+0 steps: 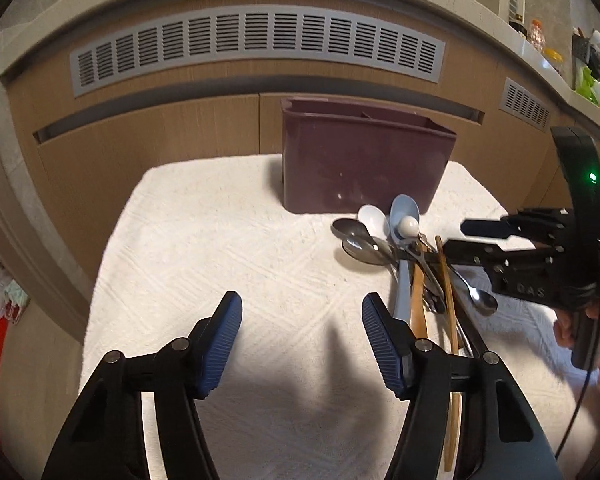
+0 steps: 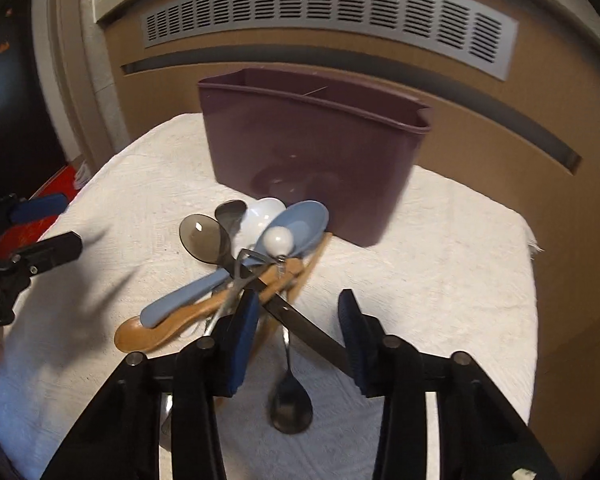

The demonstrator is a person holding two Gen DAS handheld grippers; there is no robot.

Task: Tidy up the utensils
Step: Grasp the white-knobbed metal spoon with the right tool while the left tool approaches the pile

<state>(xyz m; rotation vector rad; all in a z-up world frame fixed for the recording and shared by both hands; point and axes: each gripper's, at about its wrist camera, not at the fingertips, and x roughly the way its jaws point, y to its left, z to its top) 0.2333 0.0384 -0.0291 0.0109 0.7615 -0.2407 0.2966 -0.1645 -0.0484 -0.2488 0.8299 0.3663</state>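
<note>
step: first pick from utensil pile (image 2: 236,276) | right gripper (image 2: 298,332) part-open, empty, over pile; left gripper (image 1: 302,340) part-open, empty | next: close on one handle, carry to purple bin (image 2: 316,156)

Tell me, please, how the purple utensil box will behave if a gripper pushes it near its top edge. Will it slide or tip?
The purple utensil box stands tall and narrow on the white towel, so a high push would probably tip it. It looks empty and plastic, so likely light. The textured towel may catch its base, which makes sliding less likely.
</note>
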